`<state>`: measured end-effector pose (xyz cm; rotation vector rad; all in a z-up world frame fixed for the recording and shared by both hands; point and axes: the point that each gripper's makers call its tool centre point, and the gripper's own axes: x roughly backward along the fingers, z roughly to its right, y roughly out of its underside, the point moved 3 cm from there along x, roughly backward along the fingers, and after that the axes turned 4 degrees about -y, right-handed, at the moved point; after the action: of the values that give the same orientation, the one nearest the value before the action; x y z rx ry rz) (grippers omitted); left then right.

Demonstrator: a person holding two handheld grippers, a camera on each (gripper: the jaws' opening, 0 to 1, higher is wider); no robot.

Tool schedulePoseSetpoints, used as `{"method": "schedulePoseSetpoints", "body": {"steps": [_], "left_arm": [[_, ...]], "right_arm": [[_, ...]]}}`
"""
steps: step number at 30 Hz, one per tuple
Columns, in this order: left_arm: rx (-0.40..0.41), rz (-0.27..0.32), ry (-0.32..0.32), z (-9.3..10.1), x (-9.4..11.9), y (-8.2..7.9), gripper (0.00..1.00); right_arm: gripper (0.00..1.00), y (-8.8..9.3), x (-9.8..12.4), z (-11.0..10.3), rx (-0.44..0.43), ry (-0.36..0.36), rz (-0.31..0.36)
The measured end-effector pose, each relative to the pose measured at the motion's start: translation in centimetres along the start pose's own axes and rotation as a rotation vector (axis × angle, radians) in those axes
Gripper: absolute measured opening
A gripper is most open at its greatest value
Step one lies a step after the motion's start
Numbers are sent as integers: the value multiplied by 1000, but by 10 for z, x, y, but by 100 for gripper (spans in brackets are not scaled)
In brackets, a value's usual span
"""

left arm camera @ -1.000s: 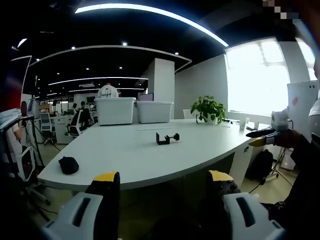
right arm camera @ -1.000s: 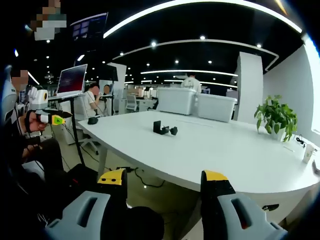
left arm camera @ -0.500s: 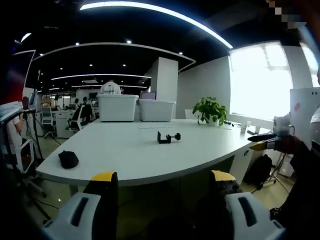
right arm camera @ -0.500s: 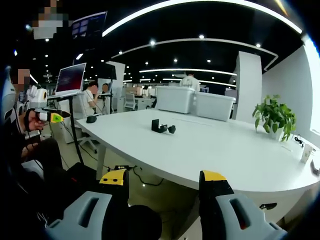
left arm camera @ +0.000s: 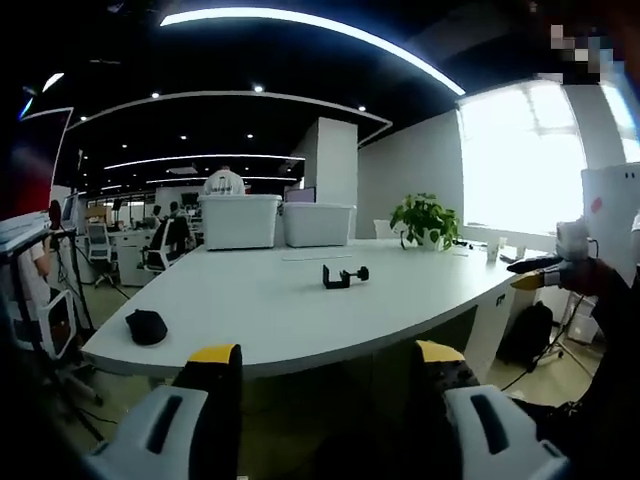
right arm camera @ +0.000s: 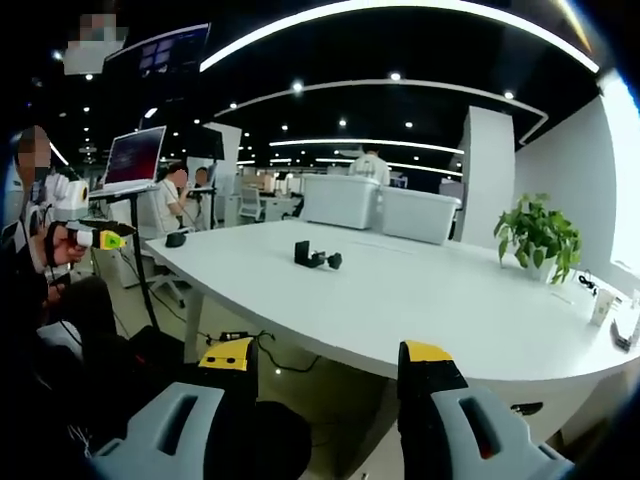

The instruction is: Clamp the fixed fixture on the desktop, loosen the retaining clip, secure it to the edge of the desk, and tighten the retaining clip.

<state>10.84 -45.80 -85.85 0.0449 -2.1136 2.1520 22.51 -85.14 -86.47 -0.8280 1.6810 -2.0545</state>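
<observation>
Left gripper stood with its yellow-tipped jaws spread wide apart and nothing between them, raised at 6 o'clock in the left gripper view, short of the near edge of the white bench; right gripper was likewise spread and empty at 6 o'clock in the right gripper view, also short of the bench edge. Black clamp fixture rested on the bench top at about 12 o'clock from the left gripper's jaws, well apart from them, its screw handle pointing toward 3 o'clock; in the right gripper view the same fixture lay toward 11 o'clock, well apart from that gripper. Black mouse-like object lay near the bench edge at 9 o'clock in the left gripper view; two white storage bins stood at the far side of the bench at 11 o'clock; potted plant stood at 1 o'clock. Right gripper appeared at 3 o'clock in the left gripper view, held in a hand; laptop on a stand showed at 10 o'clock in the right gripper view.
</observation>
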Motion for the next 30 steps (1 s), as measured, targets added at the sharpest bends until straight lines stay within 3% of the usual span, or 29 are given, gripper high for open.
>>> {"method": "schedulePoseSetpoints", "body": {"steps": [8, 16, 21, 24, 30], "left_arm": [[-36, 43, -7, 1, -9, -8, 68], [-45, 49, -25, -2, -31, -8, 69], [-36, 46, -13, -3, -55, -4, 68], [-41, 50, 20, 0, -76, -3, 62], [-68, 72, 27, -2, -104, -4, 64]], "right_arm": [[54, 0, 1, 1, 27, 5, -6], [49, 1, -13, 11, -23, 10, 27], [49, 2, -31, 18, -31, 19, 38], [49, 0, -45, 22, -41, 26, 48], [48, -1, -69, 20, -52, 12, 72]]}}
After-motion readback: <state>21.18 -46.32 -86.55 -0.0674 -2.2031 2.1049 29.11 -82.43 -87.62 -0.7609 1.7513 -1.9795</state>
